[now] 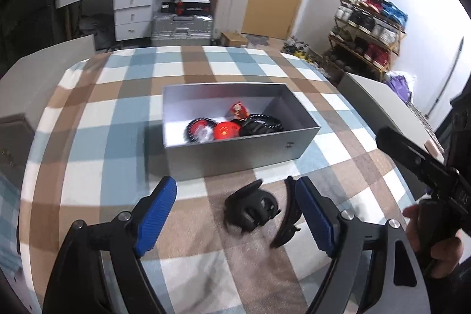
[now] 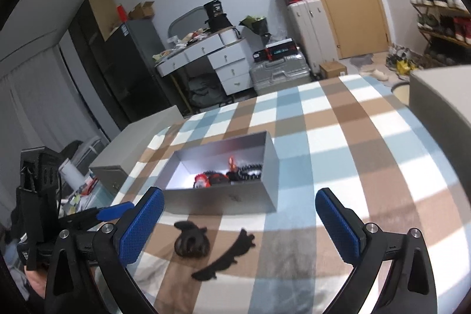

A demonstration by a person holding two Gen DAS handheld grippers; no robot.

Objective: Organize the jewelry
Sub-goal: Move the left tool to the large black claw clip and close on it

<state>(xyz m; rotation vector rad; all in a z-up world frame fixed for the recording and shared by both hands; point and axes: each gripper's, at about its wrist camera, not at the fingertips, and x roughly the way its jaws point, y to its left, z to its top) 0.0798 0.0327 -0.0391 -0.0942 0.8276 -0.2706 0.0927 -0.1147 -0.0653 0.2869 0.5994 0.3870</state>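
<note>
Both tools, left [image 1: 235,214] and right [image 2: 240,222], gape empty. Black plastic claw hair clip [image 1: 250,209]: light, rigid, probably slick; grip across its rounded body. Curved black comb clip [image 2: 225,258] lies beside it.

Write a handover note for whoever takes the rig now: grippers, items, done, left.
Left hand-held gripper: open, empty, with the rounded black claw clip between its pads, untouched.
Right hand-held gripper: wide open, empty, over both loose clips.
On the checked cloth, in front of the grey box: the claw clip and a long curved black clip, lying apart.
Done: red and black hair pieces already lie in the box.
Left: probably box both loose clips; the claw clip looks the easiest first grab.
</note>
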